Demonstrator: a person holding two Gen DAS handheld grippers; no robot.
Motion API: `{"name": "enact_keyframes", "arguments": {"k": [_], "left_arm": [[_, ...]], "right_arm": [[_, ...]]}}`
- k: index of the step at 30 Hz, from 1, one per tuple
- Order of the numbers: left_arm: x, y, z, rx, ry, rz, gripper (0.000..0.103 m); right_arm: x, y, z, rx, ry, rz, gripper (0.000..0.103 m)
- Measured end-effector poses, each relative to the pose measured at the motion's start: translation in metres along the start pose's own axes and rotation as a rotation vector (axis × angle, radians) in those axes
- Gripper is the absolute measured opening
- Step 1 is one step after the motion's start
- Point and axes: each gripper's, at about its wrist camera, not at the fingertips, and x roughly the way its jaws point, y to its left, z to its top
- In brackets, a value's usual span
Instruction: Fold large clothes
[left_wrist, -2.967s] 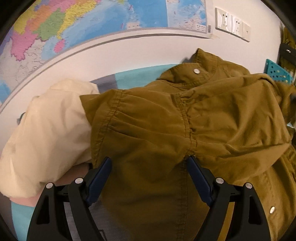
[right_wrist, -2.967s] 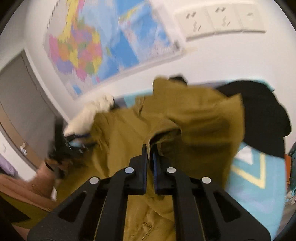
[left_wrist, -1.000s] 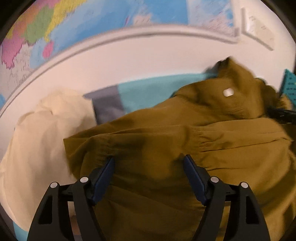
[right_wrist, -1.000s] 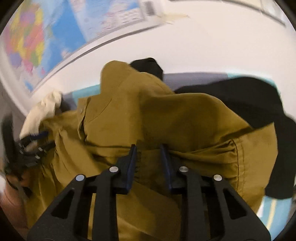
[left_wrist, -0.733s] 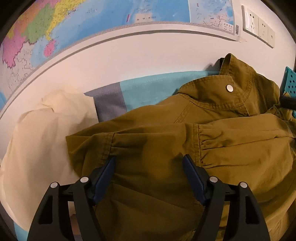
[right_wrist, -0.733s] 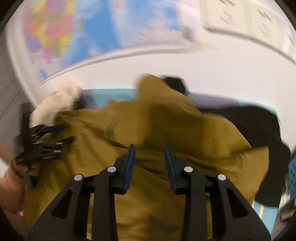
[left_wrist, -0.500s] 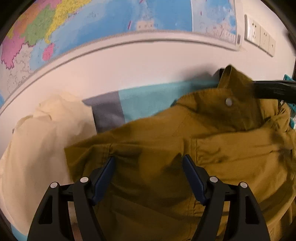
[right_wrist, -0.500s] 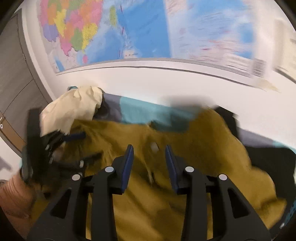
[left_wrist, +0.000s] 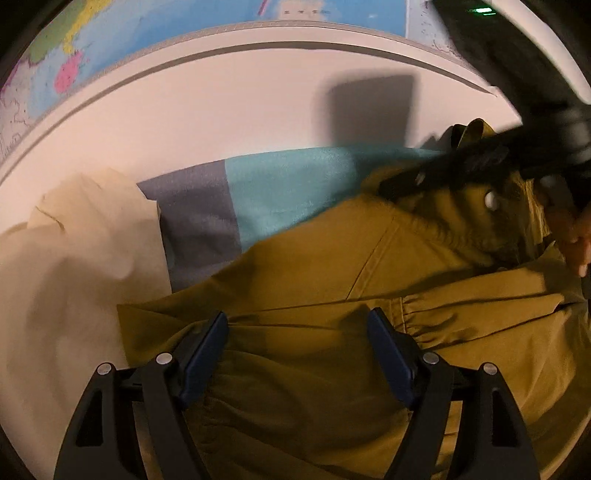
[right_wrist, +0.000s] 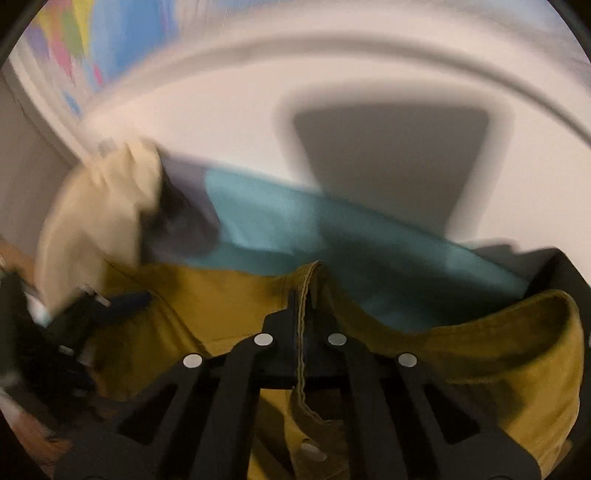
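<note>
A: Right gripper (right_wrist: 303, 295) is clamped on a stitched edge of the olive-brown cotton jacket (left_wrist: 332, 280), the seam running straight up between the two black fingers. I'd say that's the collar or placket, pinched there so the top of the garment can be steered.

B: And the left gripper (left_wrist: 297, 332)?

A: Blue-padded fingers (left_wrist: 207, 343) spread wide, gripping nothing, hovering over or resting on the gathered sleeve fabric; contact is hard to judge. Likely parked there to steady the cloth.

B: Where's the jacket lying?

A: Spread across the teal and grey blanket (left_wrist: 280, 192), filling the left camera's view from six o'clock up to three. The snap button (left_wrist: 491, 199) sits at two o'clock, right beside the other gripper coming in from the upper right.

B: Neighbours?

A: A cream fabric garment (left_wrist: 74, 258) at nine o'clock, touching the jacket's edge, and a colourful wall map (left_wrist: 147, 33) at twelve. The right view is motion-blurred, so finer detail is lost.
</note>
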Motion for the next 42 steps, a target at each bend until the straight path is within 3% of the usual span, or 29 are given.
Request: {"name": "enact_keyframes", "arguments": {"k": [4, 9, 13, 14, 17, 19, 21, 23, 24, 25, 28, 29, 30, 31, 33, 36, 39, 42], "left_arm": [[0.000, 0.004, -0.002, -0.001, 0.000, -0.011, 0.076], [0.003, 0.000, -0.005, 0.015, 0.009, 0.013, 0.076], [0.002, -0.003, -0.006, 0.010, 0.008, 0.006, 0.076], [0.002, -0.004, -0.006, 0.011, 0.007, 0.008, 0.076], [0.004, -0.008, -0.008, 0.018, 0.014, 0.020, 0.076], [0.004, -0.010, -0.008, 0.026, 0.007, 0.031, 0.076], [0.005, -0.014, -0.009, 0.041, 0.003, 0.047, 0.076], [0.005, -0.017, -0.010, 0.044, 0.004, 0.049, 0.076], [0.005, -0.017, -0.011, 0.041, 0.003, 0.046, 0.076], [0.005, -0.018, -0.011, 0.039, 0.004, 0.044, 0.076], [0.004, -0.019, -0.012, 0.039, 0.004, 0.042, 0.076], [0.003, -0.019, -0.012, 0.035, 0.003, 0.038, 0.076], [0.000, -0.022, -0.013, 0.031, 0.002, 0.034, 0.076], [0.004, -0.017, -0.012, 0.027, -0.001, 0.030, 0.076], [0.001, -0.012, -0.012, 0.021, -0.014, 0.017, 0.076], [-0.013, -0.004, -0.011, 0.009, -0.056, -0.015, 0.075], [-0.041, -0.002, -0.010, 0.012, -0.162, -0.069, 0.075], [-0.070, -0.009, -0.014, 0.088, -0.279, -0.074, 0.076]], "right_arm": [[-0.028, -0.024, -0.015, 0.168, -0.120, 0.136, 0.001], [-0.023, -0.042, -0.027, 0.303, -0.168, 0.210, 0.002], [-0.038, -0.046, -0.027, 0.317, -0.227, 0.221, 0.002], [-0.044, -0.050, -0.028, 0.353, -0.243, 0.266, 0.002], [-0.057, -0.051, -0.031, 0.335, -0.293, 0.219, 0.000], [-0.055, -0.051, -0.032, 0.326, -0.226, 0.266, 0.001], [-0.059, -0.038, -0.031, 0.214, -0.229, 0.155, 0.003], [-0.053, -0.031, -0.025, 0.178, -0.192, 0.115, 0.018], [-0.048, -0.028, -0.022, 0.174, -0.166, 0.108, 0.032], [-0.042, -0.025, -0.017, 0.161, -0.151, 0.088, 0.036], [-0.021, -0.014, -0.008, 0.111, -0.095, 0.042, 0.040], [-0.011, -0.011, -0.004, 0.089, -0.065, -0.037, 0.040], [-0.008, -0.011, -0.006, 0.068, -0.059, -0.047, 0.034], [-0.007, -0.010, -0.010, 0.044, -0.048, -0.006, 0.003], [-0.018, 0.002, -0.023, -0.030, -0.069, -0.007, 0.002], [-0.049, 0.023, -0.052, -0.145, -0.172, 0.007, 0.002], [-0.070, 0.038, -0.092, -0.238, -0.222, -0.016, 0.002], [-0.074, 0.050, -0.125, -0.259, -0.237, 0.015, 0.002]]}}
